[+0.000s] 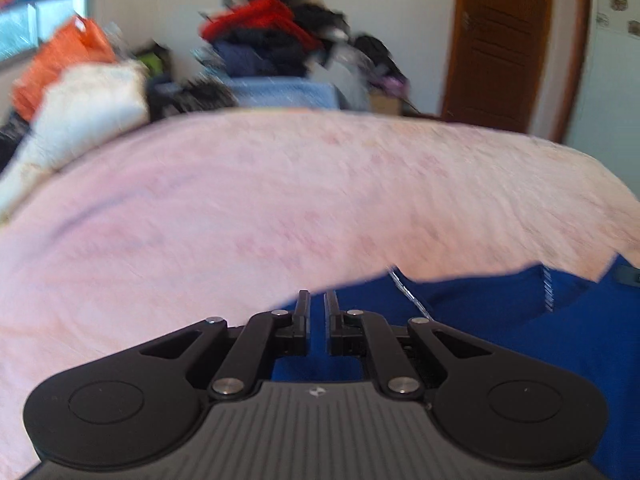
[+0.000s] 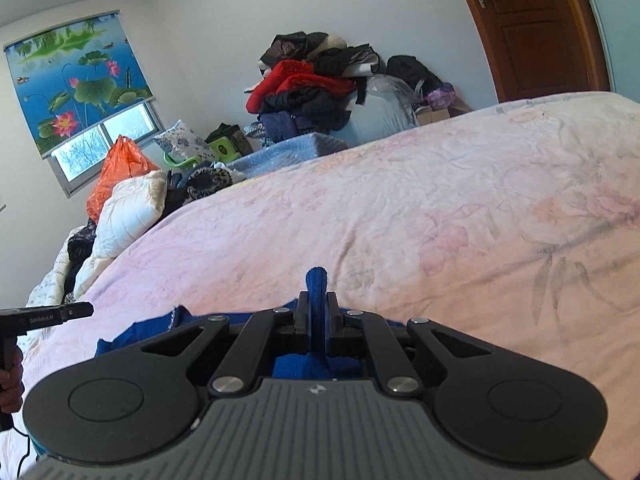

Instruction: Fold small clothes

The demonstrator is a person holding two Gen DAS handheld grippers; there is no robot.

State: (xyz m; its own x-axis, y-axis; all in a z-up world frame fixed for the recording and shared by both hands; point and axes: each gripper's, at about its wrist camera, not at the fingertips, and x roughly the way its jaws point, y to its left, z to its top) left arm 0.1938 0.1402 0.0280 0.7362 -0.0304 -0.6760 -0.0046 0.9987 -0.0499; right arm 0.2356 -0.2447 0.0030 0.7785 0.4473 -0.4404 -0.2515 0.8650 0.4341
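Right black two-finger gripper (image 2: 318, 312): jaws nearly closed, pinching a fold of the bright blue knitted garment (image 2: 316, 360), a tuft of which stands up past the fingertips; gripper tilted slightly downward over the bed. Left black two-finger gripper (image 1: 318, 312): jaws drawn to a narrow slot above the same blue knit (image 1: 500, 320); blue shows through the gap, but whether the pads actually hold cloth I cannot tell from this blurred view. It points more steeply down. In the right wrist view the left tool's black body enters at the left edge, white lettering "GenRobot.AI" legible, with a person's hand (image 2: 11, 380) wrapped round its grip below. The garment lies at the near edge of the pale pink floral bedspread (image 2: 440, 208), close beneath both tools, a striped trim visible on it. Farther off: a white quilted pillow (image 2: 132, 208), an orange plastic bag (image 2: 120, 168), a heap of red and dark clothes (image 2: 308, 84) against the white wall, a lotus-pond roller blind (image 2: 76, 80), a brown wooden door (image 2: 536, 28).
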